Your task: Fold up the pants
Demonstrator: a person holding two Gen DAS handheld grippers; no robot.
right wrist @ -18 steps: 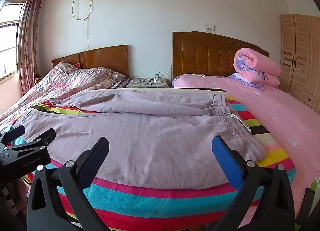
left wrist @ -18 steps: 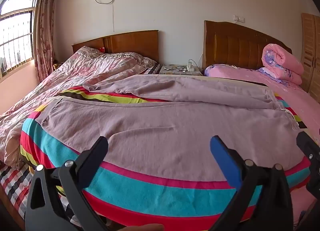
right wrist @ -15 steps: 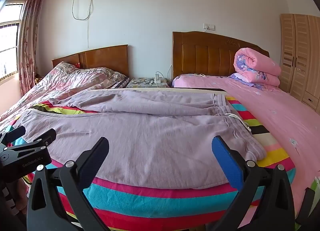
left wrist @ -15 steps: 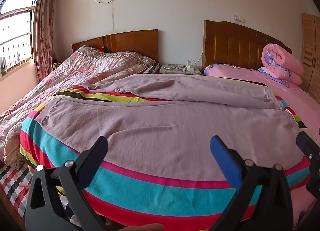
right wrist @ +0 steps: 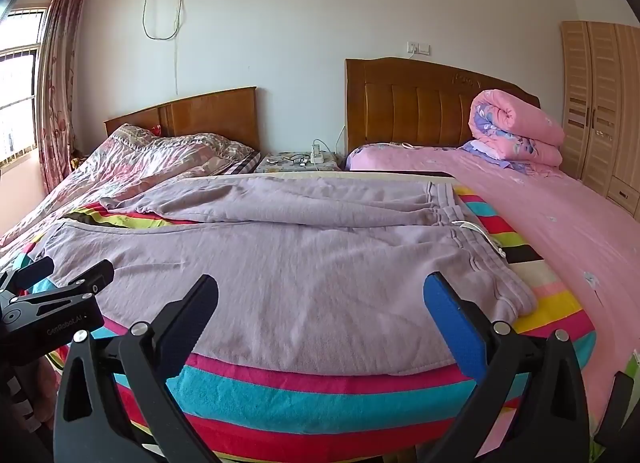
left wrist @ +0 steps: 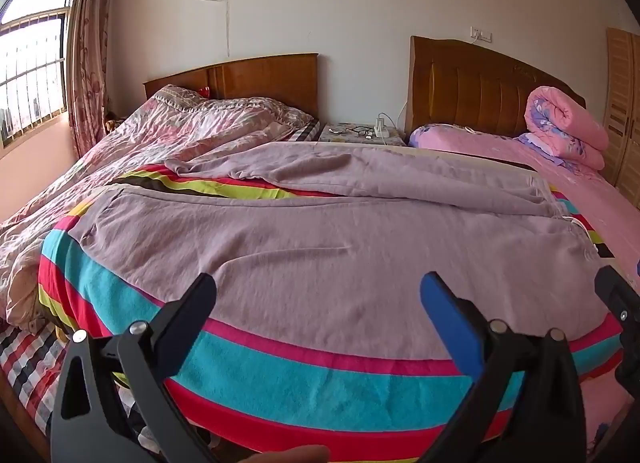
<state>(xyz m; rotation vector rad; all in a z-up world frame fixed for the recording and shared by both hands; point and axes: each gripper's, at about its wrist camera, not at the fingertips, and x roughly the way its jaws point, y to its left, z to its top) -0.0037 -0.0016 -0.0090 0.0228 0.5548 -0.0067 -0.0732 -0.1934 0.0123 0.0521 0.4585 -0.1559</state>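
Observation:
Mauve pants (left wrist: 320, 247) lie spread flat on a striped blanket (left wrist: 320, 387), legs pointing left, waistband with a white drawstring (right wrist: 476, 229) at the right. They also show in the right wrist view (right wrist: 312, 263). My left gripper (left wrist: 318, 295) is open and empty, held just short of the near edge of the pants at mid-leg. My right gripper (right wrist: 320, 295) is open and empty, just short of the near edge toward the waistband. The left gripper (right wrist: 44, 295) also shows at the left of the right wrist view.
A bed with a crumpled floral quilt (left wrist: 168, 135) lies at the left. A pink bed (right wrist: 560, 223) with a rolled quilt (right wrist: 516, 131) is at the right. A nightstand (right wrist: 296, 161) stands between the headboards. A wardrobe (right wrist: 600, 103) is at the far right.

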